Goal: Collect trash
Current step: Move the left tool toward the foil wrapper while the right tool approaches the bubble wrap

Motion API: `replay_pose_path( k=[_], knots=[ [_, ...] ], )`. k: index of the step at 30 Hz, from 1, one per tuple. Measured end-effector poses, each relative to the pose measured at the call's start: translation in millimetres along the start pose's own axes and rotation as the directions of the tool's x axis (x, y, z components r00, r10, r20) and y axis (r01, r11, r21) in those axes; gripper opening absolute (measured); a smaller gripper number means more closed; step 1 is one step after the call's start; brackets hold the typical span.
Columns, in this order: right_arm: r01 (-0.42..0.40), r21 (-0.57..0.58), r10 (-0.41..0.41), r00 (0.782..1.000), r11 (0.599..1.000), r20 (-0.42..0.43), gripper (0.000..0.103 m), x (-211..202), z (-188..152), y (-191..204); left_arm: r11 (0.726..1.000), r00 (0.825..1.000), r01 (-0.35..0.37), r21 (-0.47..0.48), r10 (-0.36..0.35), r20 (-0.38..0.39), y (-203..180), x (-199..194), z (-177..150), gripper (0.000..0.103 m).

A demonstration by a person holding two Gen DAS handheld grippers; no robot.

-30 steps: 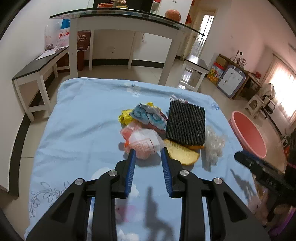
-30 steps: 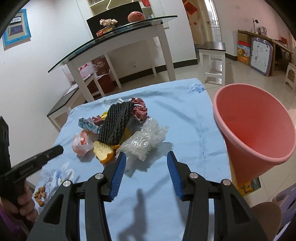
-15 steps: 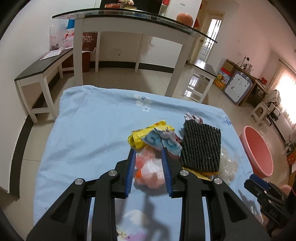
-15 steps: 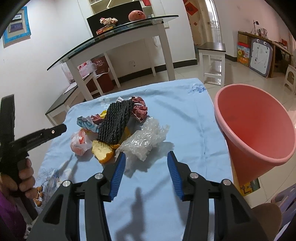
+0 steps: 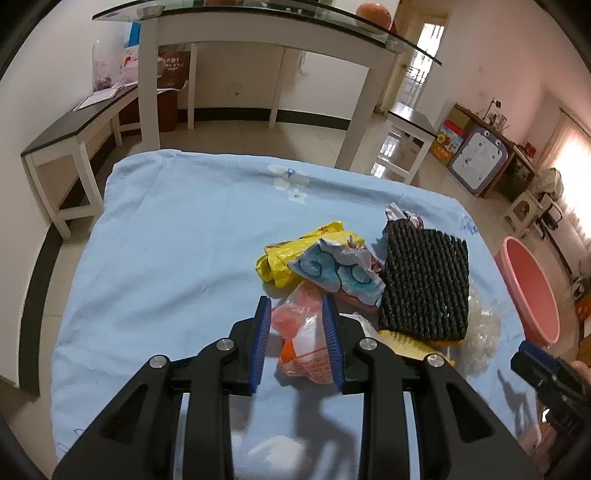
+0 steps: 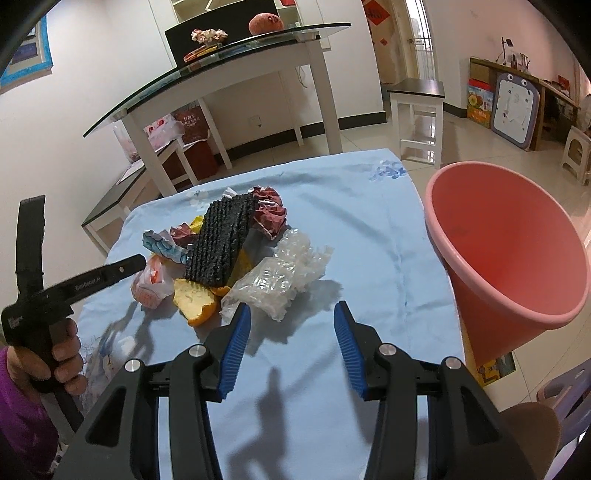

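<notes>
A pile of trash lies on the blue-clothed table [image 5: 166, 251]. My left gripper [image 5: 295, 314] is open, its jaws on either side of a crumpled orange and white plastic bag [image 5: 303, 332], which also shows in the right wrist view [image 6: 151, 284]. Beside it lie a yellow wrapper [image 5: 288, 254], a blue cloud-print wrapper [image 5: 340, 271], a black woven pad [image 5: 424, 288] and a piece of orange peel [image 6: 194, 301]. My right gripper [image 6: 291, 325] is open and empty, just in front of a clear crumpled plastic bag [image 6: 284, 275].
A pink bucket [image 6: 517, 251] stands at the table's right edge. A red crumpled wrapper [image 6: 271, 214] lies behind the pad. A glass-topped white table [image 5: 258, 33] and dark benches [image 5: 74, 125] stand beyond on the tiled floor.
My left gripper has moved forward over the table, so the orange and white bag now sits between its jaws. The right gripper has hardly moved.
</notes>
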State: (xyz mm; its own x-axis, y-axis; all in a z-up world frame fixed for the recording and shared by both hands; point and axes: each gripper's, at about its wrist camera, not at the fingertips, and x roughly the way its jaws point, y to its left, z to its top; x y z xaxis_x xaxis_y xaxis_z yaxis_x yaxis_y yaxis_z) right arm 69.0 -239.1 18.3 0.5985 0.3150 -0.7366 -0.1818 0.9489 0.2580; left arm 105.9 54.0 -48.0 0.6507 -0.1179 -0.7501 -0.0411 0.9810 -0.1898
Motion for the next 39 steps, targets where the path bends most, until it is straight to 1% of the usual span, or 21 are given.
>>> replay_pose_path(
  k=[4,7,10,12,14,16,19,22,25,26,29,30,31,33,35,39],
  knots=[
    [-0.003,-0.003,0.003,1.000,1.000,0.001,0.048,-2,-1,3,1.000,1.000,-0.021,-0.012,0.021,0.004,12,-3,5,0.029],
    [0.006,-0.008,-0.006,1.000,1.000,0.005,0.050,-3,-1,5,0.999,0.999,-0.035,-0.018,0.034,-0.020,22,-1,6,0.029],
    [0.011,0.007,-0.011,1.000,1.000,0.001,0.050,-2,-3,4,1.000,0.998,0.008,-0.026,-0.010,-0.066,25,2,-1,0.029],
    [0.014,0.015,-0.014,1.000,1.000,-0.001,0.050,-2,-3,5,0.999,0.995,0.042,0.002,-0.042,-0.093,20,0,-9,0.029],
    [0.016,0.020,-0.016,1.000,1.000,-0.003,0.050,-1,-4,5,0.998,0.992,0.063,0.007,-0.061,-0.106,18,-4,-13,0.029],
    [0.014,0.024,-0.014,1.000,1.000,-0.002,0.050,-1,-4,7,0.997,0.993,0.082,-0.005,-0.082,-0.090,20,-11,-12,0.029],
    [0.008,0.029,-0.008,1.000,1.000,-0.010,0.050,3,-4,9,0.994,0.993,0.109,-0.024,-0.110,-0.039,23,-26,-2,0.029],
    [-0.003,0.032,0.004,1.000,0.999,-0.023,0.050,8,-4,13,0.994,0.994,0.110,-0.002,-0.110,0.005,19,-32,10,0.029],
    [-0.010,0.022,0.011,0.999,1.000,-0.034,0.050,12,-5,19,0.993,0.993,0.116,0.031,-0.117,0.026,10,-27,22,0.029],
    [-0.010,0.017,0.011,0.999,1.000,-0.039,0.050,14,-5,21,0.993,0.994,0.106,0.054,-0.108,0.033,7,-23,26,0.029],
    [-0.006,0.015,0.007,0.999,1.000,-0.051,0.051,17,-7,23,0.991,0.995,0.090,0.103,-0.094,0.025,2,-8,34,0.029],
    [-0.004,0.019,0.005,0.998,1.000,-0.055,0.051,17,-8,22,0.989,0.997,0.071,0.127,-0.074,0.014,0,-1,37,0.029],
    [-0.001,0.026,0.003,0.998,1.000,-0.060,0.052,19,-8,21,0.988,0.998,0.067,0.136,-0.069,0.008,0,3,37,0.029],
    [0.000,0.045,0.003,0.998,0.999,-0.069,0.052,22,-8,18,0.986,0.996,0.090,0.140,-0.088,-0.019,0,12,39,0.029],
    [-0.001,0.058,0.005,0.997,0.998,-0.075,0.053,25,-8,15,0.982,0.991,0.130,0.139,-0.125,-0.039,-1,16,40,0.029],
    [-0.009,0.080,0.016,0.996,0.997,-0.088,0.054,30,-7,12,0.974,0.983,0.177,0.141,-0.168,-0.072,-4,21,35,0.029]
  ],
)
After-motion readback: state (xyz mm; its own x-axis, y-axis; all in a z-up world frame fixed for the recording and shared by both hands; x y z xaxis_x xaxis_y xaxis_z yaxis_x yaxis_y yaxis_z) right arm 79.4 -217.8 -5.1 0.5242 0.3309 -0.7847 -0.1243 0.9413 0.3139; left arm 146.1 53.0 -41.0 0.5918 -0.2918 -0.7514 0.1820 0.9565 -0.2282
